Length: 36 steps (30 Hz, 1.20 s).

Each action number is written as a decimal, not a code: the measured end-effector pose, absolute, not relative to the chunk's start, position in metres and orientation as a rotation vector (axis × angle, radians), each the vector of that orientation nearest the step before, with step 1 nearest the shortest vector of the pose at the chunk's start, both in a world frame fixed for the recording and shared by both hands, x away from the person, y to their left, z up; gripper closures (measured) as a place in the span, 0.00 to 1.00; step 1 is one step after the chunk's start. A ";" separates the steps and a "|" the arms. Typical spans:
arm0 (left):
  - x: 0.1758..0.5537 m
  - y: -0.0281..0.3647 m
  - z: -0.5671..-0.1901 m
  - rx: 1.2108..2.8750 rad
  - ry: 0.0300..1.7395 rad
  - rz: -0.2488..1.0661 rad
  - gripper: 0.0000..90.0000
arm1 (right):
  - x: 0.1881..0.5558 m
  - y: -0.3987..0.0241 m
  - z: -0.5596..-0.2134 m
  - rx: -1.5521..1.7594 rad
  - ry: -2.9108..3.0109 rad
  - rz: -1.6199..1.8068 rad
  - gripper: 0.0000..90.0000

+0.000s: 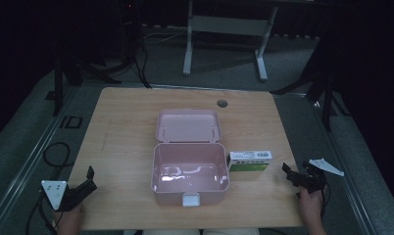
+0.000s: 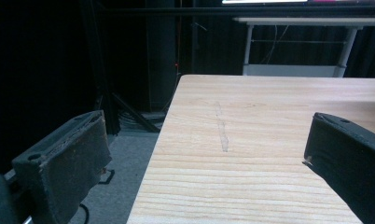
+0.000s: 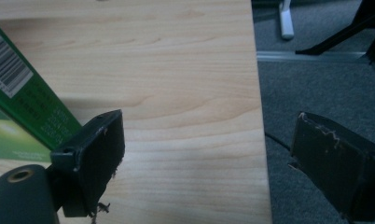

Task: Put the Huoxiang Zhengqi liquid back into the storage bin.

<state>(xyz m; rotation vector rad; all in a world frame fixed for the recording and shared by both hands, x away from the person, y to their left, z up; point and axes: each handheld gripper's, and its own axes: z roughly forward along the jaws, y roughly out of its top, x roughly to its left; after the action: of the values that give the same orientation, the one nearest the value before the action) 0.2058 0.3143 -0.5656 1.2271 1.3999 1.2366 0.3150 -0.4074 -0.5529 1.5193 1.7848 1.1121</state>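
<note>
A pale pink plastic box [image 1: 190,172] sits lid-open mid-way across the light wooden table [image 1: 121,127], a green-and-white carton [image 1: 249,161] touching its right wall. The left gripper [image 1: 87,178] and right gripper [image 1: 289,174] rest at the near corners, jaws spread, empty.

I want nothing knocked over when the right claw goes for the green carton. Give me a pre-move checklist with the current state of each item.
1. Right claw open: ok, jaws apart, nothing between them.
2. Left claw open, away from the work: ok, at the table's left edge.
3. Pink box open: ok, lid folded back.
4. Pink box empty: ok, bare floor visible.
5. Green carton reachable: ok, it lies beside the box's right wall, between box and right claw.
6. Gap between carton and box: cannot tell.
</note>
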 end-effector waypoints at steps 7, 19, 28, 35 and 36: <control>0.206 0.315 -0.566 1.229 1.397 1.229 0.00 | 0.321 -0.407 -0.554 1.497 1.949 1.145 0.11; 0.206 0.318 -0.565 1.229 1.386 1.196 0.00 | 0.327 -0.405 -0.549 1.305 2.306 1.184 0.11; 0.206 0.317 -0.565 1.238 1.382 1.194 0.00 | 0.325 -0.396 -0.541 1.109 2.547 1.130 0.11; 0.206 0.317 -0.565 1.244 1.378 1.195 0.00 | 0.316 -0.380 -0.540 0.958 2.738 0.933 0.11; 0.206 0.317 -0.565 1.244 1.378 1.195 0.00 | 0.316 -0.380 -0.540 0.958 2.738 0.933 0.11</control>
<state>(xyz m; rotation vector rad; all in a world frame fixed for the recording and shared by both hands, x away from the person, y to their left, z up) 0.2061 0.3173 -0.5654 1.2440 1.3777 1.1947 0.3165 -0.3803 -0.5396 0.9576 2.7375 0.9328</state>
